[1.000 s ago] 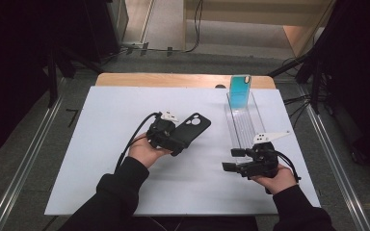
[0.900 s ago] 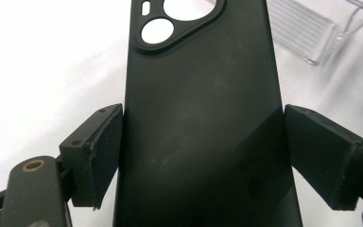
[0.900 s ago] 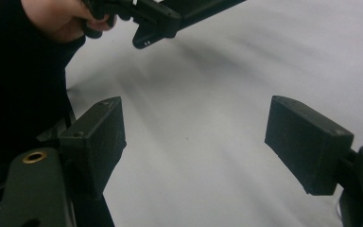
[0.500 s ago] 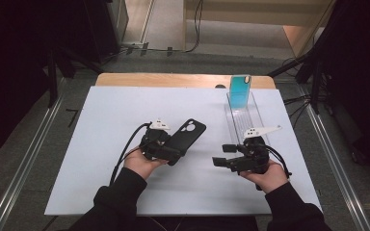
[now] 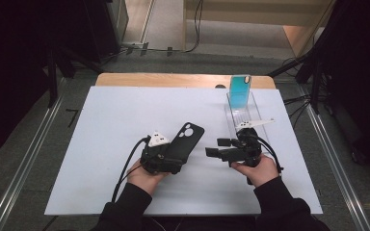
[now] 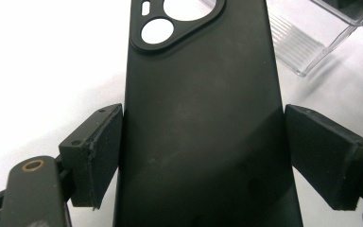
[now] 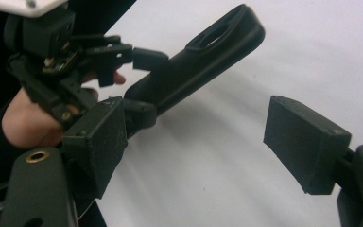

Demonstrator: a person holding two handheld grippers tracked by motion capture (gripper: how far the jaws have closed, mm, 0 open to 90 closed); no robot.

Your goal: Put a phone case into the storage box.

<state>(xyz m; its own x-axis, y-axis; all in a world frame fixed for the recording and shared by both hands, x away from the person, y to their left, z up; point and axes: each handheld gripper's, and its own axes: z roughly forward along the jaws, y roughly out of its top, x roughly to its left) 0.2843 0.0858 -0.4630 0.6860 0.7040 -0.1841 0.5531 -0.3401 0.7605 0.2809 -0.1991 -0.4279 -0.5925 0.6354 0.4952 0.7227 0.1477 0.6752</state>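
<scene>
A black phone case (image 5: 189,137) with a camera cut-out is held off the white table, tilted. My left gripper (image 5: 176,156) is shut on its lower half. In the left gripper view both pads press the long sides of the case (image 6: 203,118). My right gripper (image 5: 216,147) is just right of the case, jaws pointing left at it and open with nothing between them. The right gripper view has its own jaws (image 7: 194,137) wide apart, and beyond them the case (image 7: 203,61) held by the left gripper (image 7: 144,85).
A clear slotted rack (image 5: 243,115) lies at the back right of the white table top (image 5: 101,125), with a teal phone case (image 5: 240,90) standing in its far end. The rack's corner (image 6: 312,42) is in the left gripper view. Dark floor and rails surround the table.
My left hand has drawn the black case toward the table's near edge. My right gripper has moved left and slightly up, closer to the case.
</scene>
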